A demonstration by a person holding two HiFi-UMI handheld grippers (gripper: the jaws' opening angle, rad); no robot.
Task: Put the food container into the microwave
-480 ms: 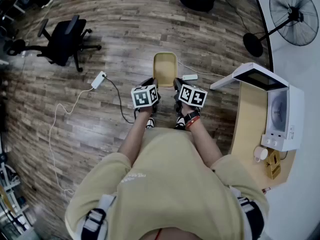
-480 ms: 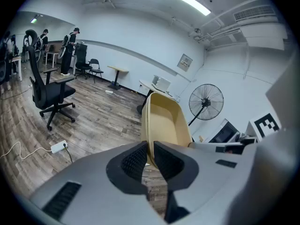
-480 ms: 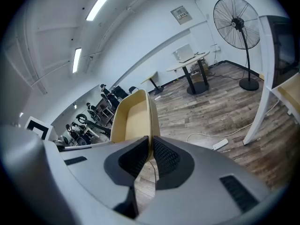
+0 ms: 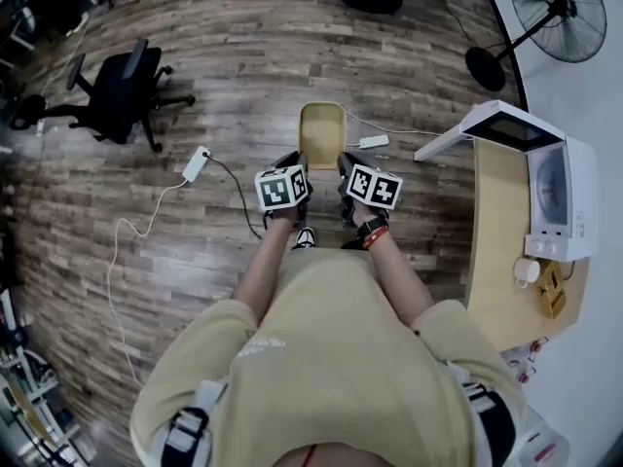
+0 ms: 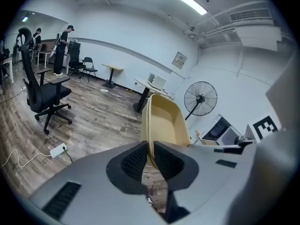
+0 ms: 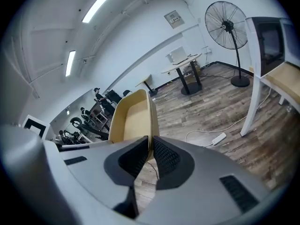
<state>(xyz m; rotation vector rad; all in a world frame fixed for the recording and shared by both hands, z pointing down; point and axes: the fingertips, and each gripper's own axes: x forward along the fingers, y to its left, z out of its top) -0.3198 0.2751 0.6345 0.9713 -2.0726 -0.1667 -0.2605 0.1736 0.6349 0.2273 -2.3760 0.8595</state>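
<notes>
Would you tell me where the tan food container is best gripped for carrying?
Take the food container by its thin long-side walls, with one gripper coming in from the person's end on each side and its jaws astride the wall. The walls are slim enough for the jaws, and two holds should keep the open tray level. The left gripper and right gripper are clamped just so.
</notes>
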